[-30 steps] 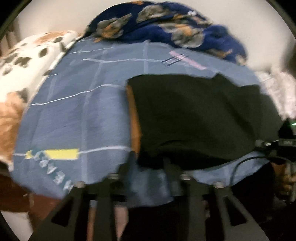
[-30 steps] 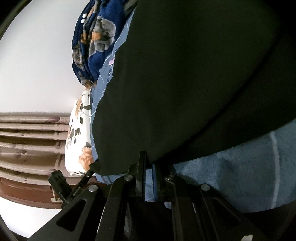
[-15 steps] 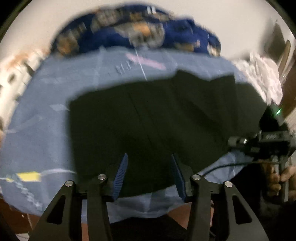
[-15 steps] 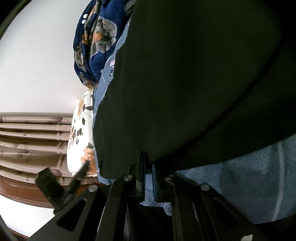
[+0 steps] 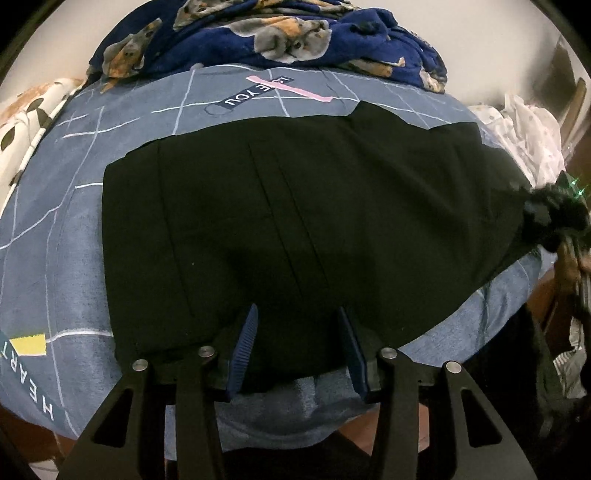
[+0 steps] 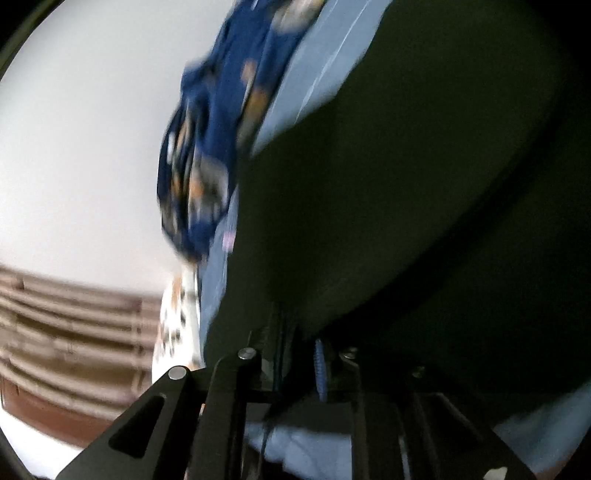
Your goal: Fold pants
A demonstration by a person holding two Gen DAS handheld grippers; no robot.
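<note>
1. Pants [image 5: 295,229] lie dark and flat across the frame's middle; the left gripper [image 5: 299,343] hovers at their near edge, fingers spread and empty, having let go since a second ago.
2. That suggests a fold just laid.
3. Only the blurred right view shows the right gripper [image 6: 295,354], fingers nearly closed on the pants' edge.
4. The blue sheet [image 5: 66,258] shows best in the left view.

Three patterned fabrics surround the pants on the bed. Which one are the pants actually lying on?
The blue-grey grid sheet with the LOVE YOU print: the black pants lie flat on it. The navy dog-print blanket is bunched beyond them; the white leaf-print fabric sits off left.
</note>
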